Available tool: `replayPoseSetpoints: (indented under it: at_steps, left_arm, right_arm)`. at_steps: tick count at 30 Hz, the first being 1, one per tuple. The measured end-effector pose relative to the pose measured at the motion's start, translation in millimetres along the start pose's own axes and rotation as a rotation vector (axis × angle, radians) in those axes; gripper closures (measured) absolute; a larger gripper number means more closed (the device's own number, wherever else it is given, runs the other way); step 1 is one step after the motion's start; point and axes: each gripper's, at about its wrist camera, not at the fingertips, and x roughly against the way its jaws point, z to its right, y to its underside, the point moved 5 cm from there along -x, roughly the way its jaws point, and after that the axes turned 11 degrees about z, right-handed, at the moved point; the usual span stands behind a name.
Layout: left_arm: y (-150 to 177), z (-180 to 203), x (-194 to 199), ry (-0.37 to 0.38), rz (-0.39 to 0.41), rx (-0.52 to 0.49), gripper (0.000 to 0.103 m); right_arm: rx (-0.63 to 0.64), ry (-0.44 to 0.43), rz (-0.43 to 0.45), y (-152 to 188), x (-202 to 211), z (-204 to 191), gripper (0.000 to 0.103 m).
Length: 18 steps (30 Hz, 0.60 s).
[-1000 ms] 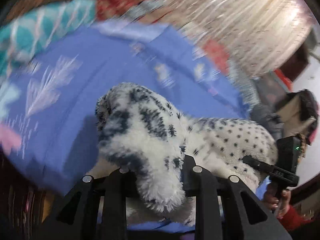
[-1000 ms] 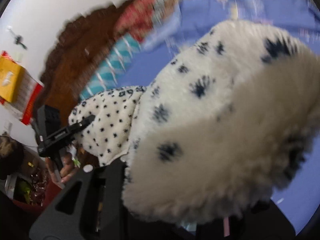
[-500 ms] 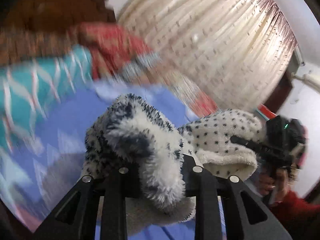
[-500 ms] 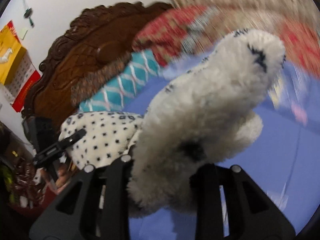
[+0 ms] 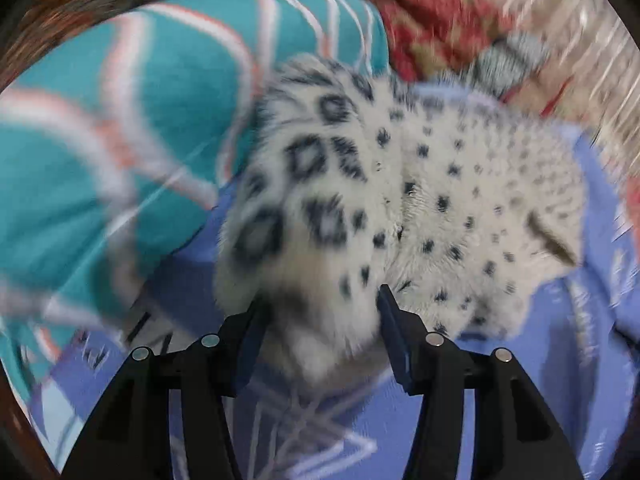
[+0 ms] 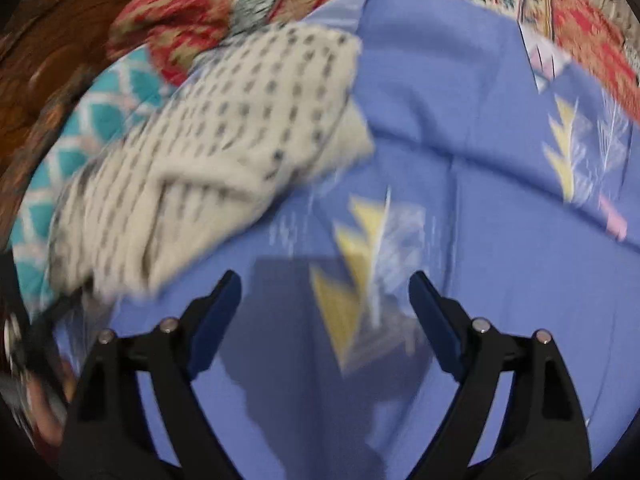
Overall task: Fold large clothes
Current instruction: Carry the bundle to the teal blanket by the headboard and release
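Spotted fleece garment (image 5: 420,208) lies bunched on the blue bedsheet (image 6: 460,120), against the teal pillow (image 5: 120,140); looks like one fold laid, more folds and squaring left. Left gripper (image 5: 320,320) opening, fleece edge between its fingers. Right gripper (image 6: 324,300) opening too, nothing between its fingers.

Probably a home bedroom, blue bedsheet (image 6: 460,92), teal pillow (image 5: 120,140), carved wooden headboard (image 6: 52,60)
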Motion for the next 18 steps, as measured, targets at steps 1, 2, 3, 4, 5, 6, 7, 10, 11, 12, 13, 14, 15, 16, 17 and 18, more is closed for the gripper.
replayPoseSetpoints:
  at_steps: [1,2,3,4,5,6,7,10,11,12,13,14,15,16,17,18]
  left_arm:
    - [2,-5,11,-0.007,0.026,0.019,0.029]
    - [7,-13,27,-0.025,0.061,0.040,0.029]
    - [15,-20,44,-0.035,0.086,0.054,0.029]
    - [23,-23,55,-0.041,0.100,0.059,0.029]
    - [34,-26,71,-0.054,0.112,0.057,0.029]
    - [48,-26,88,-0.067,0.116,0.046,0.029]
    - [57,-21,98,-0.076,0.112,0.034,0.029]
    - [101,-5,138,-0.074,0.069,-0.007,0.029]
    - [111,0,150,-0.063,0.057,-0.023,0.029]
    - [119,6,161,-0.054,0.048,-0.038,0.029]
    - [131,15,175,-0.041,0.033,-0.058,0.029]
    - [140,21,187,-0.027,0.016,-0.069,0.029]
    - [149,28,196,-0.006,-0.005,-0.076,0.029]
    - [162,38,212,0.032,-0.028,-0.092,0.029]
    - [167,45,220,0.042,-0.030,-0.102,0.029]
    - [172,50,233,0.042,-0.024,-0.113,0.029]
  right_arm:
    - [0.007,-0.024,0.007,17,14,1,0.021]
    - [0.013,-0.044,0.007,34,30,2,0.021]
    - [0.014,-0.053,0.008,45,37,0,0.021]
    - [0.010,-0.067,0.007,61,52,0,0.021]
    - [0.006,-0.076,0.002,72,60,-6,0.021]
    - [0.002,-0.085,-0.005,90,74,-6,0.021]
    - [-0.003,-0.088,-0.003,104,88,-4,0.021]
    - [-0.018,-0.094,0.013,133,122,-4,0.021]
    - [-0.013,-0.089,0.018,143,134,-5,0.021]
    - [-0.008,-0.082,0.022,150,143,-5,0.021]
    - [-0.006,-0.075,0.025,159,155,-6,0.021]
    - [-0.007,-0.072,0.025,169,168,-6,0.021]
    - [-0.009,-0.071,0.029,177,177,-5,0.021]
    - [-0.013,-0.070,0.035,185,188,-6,0.021]
    - [-0.019,-0.073,0.044,194,202,-7,0.021]
    - [-0.021,-0.078,0.049,200,211,-8,0.021]
